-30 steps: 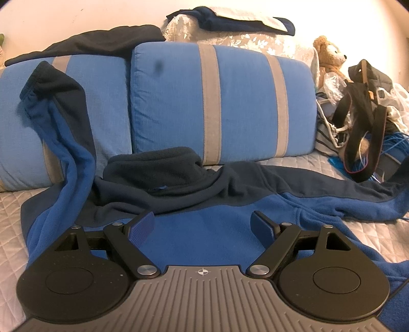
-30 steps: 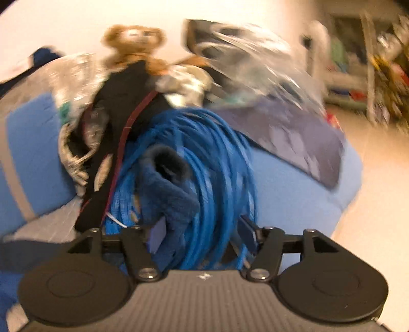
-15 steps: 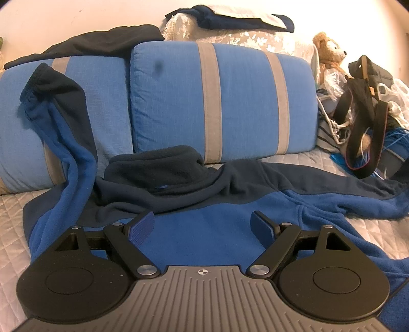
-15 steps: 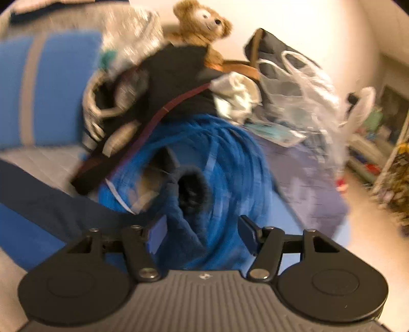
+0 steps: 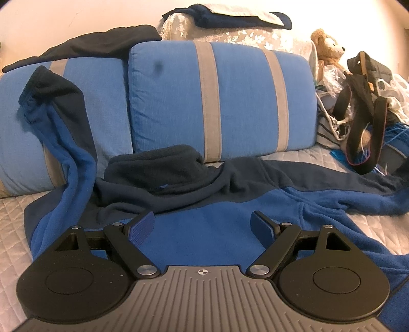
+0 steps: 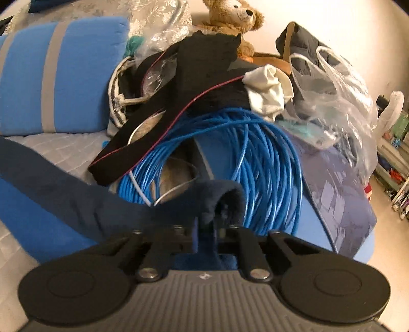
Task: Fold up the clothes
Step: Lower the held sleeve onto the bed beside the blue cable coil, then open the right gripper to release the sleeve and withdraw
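Left wrist view is showing a blue and navy fleece jacket [image 5: 204, 229] lying spread out and rumpled across the quilted bed [image 5: 15, 229], its collar bunched up near the foot of the striped blue pillows [image 5: 219, 102] at the far side. One sleeve [image 5: 61, 143] is climbing up the left pillow, and the other is trailing off to the right towards a heap of bags and straps. The left tool [image 5: 203, 224] is hanging over the middle of the jacket with its jaws standing wide and nothing between them.

In the right wrist view, the right tool [image 6: 205, 235] is pinching the navy cuff [image 6: 225, 201] of the right sleeve, its jaws drawn narrow on the fleece, with the sleeve stretching away to the left. Just beyond the cuff a coil of blue cable [image 6: 255, 163] is lying on the bed, with a black strap [image 6: 179, 102], a plastic bag [image 6: 332, 97] and a teddy bear [image 6: 230, 15] farther off.

As a judgement, the folding is only beginning: no fold is showing in the jacket yet, both sleeves are lying outstretched, and the body is sitting creased. Bringing the right sleeve in over the body looks like the step in hand. Left to do are the other sleeve, smoothing the collar and doubling the body over.
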`<action>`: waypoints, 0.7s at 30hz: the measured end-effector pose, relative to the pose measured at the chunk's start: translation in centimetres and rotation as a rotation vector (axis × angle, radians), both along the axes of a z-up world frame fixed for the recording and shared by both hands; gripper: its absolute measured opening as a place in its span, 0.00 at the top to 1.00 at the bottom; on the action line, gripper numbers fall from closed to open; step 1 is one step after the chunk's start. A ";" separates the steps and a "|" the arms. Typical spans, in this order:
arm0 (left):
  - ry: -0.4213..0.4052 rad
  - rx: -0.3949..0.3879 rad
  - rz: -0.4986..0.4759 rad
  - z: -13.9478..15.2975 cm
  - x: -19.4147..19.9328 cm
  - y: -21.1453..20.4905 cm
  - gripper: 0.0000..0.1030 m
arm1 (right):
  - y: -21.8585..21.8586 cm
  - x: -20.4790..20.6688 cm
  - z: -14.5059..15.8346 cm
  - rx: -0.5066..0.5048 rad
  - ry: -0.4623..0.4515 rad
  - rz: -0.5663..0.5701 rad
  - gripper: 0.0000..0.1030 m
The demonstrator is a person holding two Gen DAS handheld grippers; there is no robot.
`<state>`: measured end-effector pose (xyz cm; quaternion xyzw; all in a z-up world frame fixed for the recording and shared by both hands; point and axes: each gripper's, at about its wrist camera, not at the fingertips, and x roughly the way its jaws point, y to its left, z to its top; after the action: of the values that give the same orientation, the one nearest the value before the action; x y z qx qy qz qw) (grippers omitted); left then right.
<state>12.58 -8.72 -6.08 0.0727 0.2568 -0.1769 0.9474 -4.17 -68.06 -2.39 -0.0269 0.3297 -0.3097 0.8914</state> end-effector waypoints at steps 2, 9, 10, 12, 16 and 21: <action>0.002 0.007 -0.001 -0.1 0.0 -0.1 0.20 | -0.3 0.9 0.3 -0.052 -0.023 -0.021 0.91; 0.006 0.016 0.002 -0.3 0.2 -0.2 0.20 | -1.6 4.7 -1.3 -0.229 0.035 -0.083 0.91; 0.009 0.016 0.002 -0.3 0.2 -0.2 0.20 | -1.5 5.1 -1.7 -0.255 0.049 -0.080 0.83; 0.009 0.017 -0.002 -0.3 0.1 -0.2 0.20 | -1.2 5.5 -1.9 -0.285 0.067 -0.084 0.67; 0.004 0.013 -0.010 -0.2 0.0 -0.2 0.20 | -0.5 4.8 -1.0 -0.270 0.044 -0.114 0.29; 0.005 0.009 -0.011 -0.2 0.0 -0.3 0.20 | 1.7 2.0 1.2 -0.215 -0.055 -0.081 0.21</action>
<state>12.59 -8.97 -6.28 0.0778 0.2598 -0.1811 0.9453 -2.13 -66.32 -1.22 -0.1006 0.2709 -0.3796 0.8789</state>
